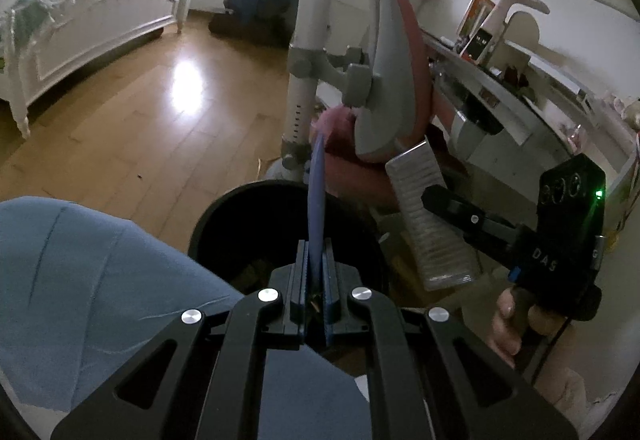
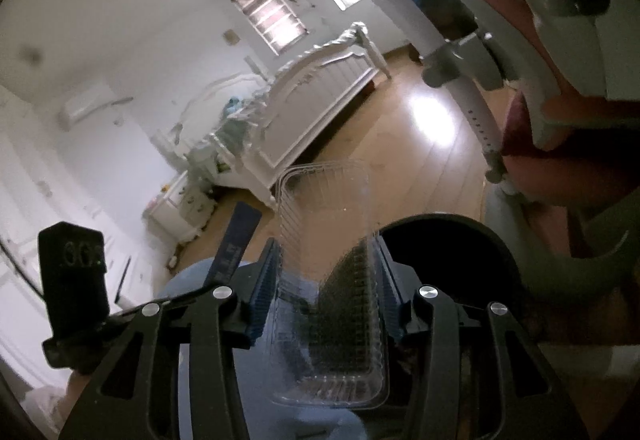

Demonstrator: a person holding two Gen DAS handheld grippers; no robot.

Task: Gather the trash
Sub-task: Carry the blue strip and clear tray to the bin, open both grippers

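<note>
The left gripper (image 1: 316,264) was pinched nearly closed with something thin between its pads, the right gripper (image 2: 326,280) was spread wide and clamped on what it carried, and a bare hand (image 1: 506,324) gripped the right handle underneath.

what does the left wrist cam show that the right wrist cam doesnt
Only the left wrist view shows the desk with its clutter and the thin blue strip edge-on, pinched in the left gripper. Only the right wrist view shows the air conditioner and the inside of the clear plastic tray in the right gripper. Both show the black bin, the white bed, the pink chair and both held items.
</note>
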